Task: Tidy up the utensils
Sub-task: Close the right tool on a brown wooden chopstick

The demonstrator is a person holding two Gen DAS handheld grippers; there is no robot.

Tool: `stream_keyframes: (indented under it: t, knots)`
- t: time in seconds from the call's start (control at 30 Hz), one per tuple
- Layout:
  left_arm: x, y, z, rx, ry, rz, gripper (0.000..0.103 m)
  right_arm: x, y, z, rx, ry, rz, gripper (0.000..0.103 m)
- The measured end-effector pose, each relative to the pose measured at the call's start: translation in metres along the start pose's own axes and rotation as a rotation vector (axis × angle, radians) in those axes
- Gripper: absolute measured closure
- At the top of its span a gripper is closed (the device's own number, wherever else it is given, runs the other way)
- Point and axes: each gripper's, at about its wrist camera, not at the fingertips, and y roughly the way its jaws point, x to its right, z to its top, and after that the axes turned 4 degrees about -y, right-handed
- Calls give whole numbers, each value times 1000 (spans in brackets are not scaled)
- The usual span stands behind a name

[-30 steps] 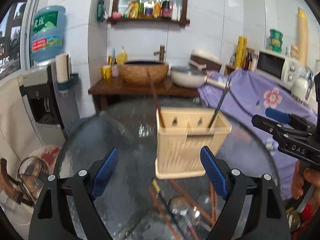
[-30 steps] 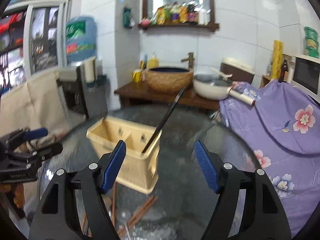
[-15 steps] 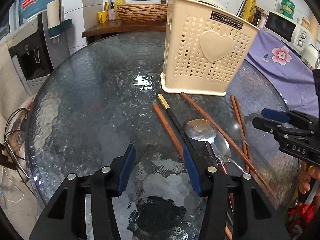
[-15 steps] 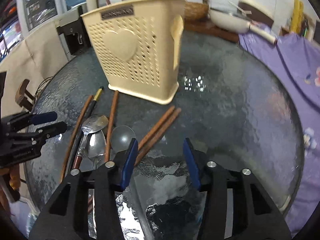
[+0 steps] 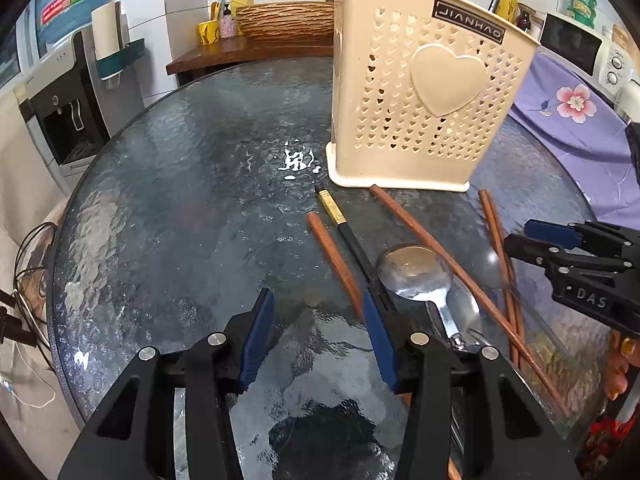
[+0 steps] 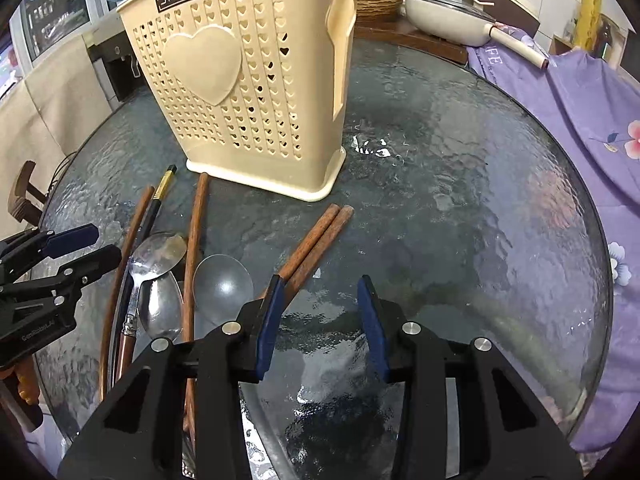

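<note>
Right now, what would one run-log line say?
left gripper: closing, empty | right gripper: closing, empty | chopsticks, spoons: on table | holder: upright

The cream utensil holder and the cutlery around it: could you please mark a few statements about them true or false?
1. The cream utensil holder stands upright on the glass table. True.
2. A raised star decorates the holder's front. False: it is a raised heart.
3. The pair of brown chopsticks lies side by side on the glass. True.
4. The right claw grips a spoon. False: nothing is between its closing jaws.
5. All the chopsticks are brown wood. False: the black chopstick has a gold band.
</note>
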Motion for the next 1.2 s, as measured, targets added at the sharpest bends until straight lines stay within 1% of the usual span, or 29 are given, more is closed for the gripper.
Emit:
stream_keyframes:
  t: [0.03,0.07,0.13,0.2,0.27,0.33,0.5,0.6,0.73,0.8,0.87,0.9,1.0,1.03,1.07,1.1,1.2]
  knots:
    - [-1,0,0,-1,-6,-4,58,2,0,0,-3,6,14,69]
    - [-2,1,1,-3,-13,-8,58,5,0,0,-9,23,43,70]
    - [1,3,3,-3,-12,-8,58,13,2,2,-20,55,69,70]
    - [4,4,5,-3,-8,-4,58,18,3,4,-24,78,69,73]
    - [5,6,8,-2,-6,0,58,23,6,7,-30,97,86,73]
    - [6,10,10,-9,-3,7,59,23,7,11,-38,98,82,73]
    - [-2,12,12,-8,-32,0,60,33,13,17,-57,139,88,77]
    - [-9,10,12,-10,-57,-21,60,40,17,22,-65,190,167,77]
    - [-17,11,15,-9,-68,-27,60,33,20,26,-62,159,141,77]
    - [-17,12,15,-10,-50,-2,60,26,21,27,-66,142,133,77]
    - [-18,12,15,-6,-37,5,60,15,21,30,-67,99,92,77]
    - [-18,12,15,-7,-32,11,60,7,17,28,-68,87,86,78]
    - [-16,14,18,-14,-21,32,60,0,25,38,-99,82,122,78]
    - [-15,16,19,-17,-18,37,60,0,27,39,-98,79,104,79]
    - [-15,17,21,-16,-15,41,61,-3,28,44,-94,57,63,79]
    - [-15,18,22,-16,-12,46,62,-3,30,46,-92,40,40,79]
    - [-17,21,24,-12,6,61,65,-4,29,49,-100,24,28,79]
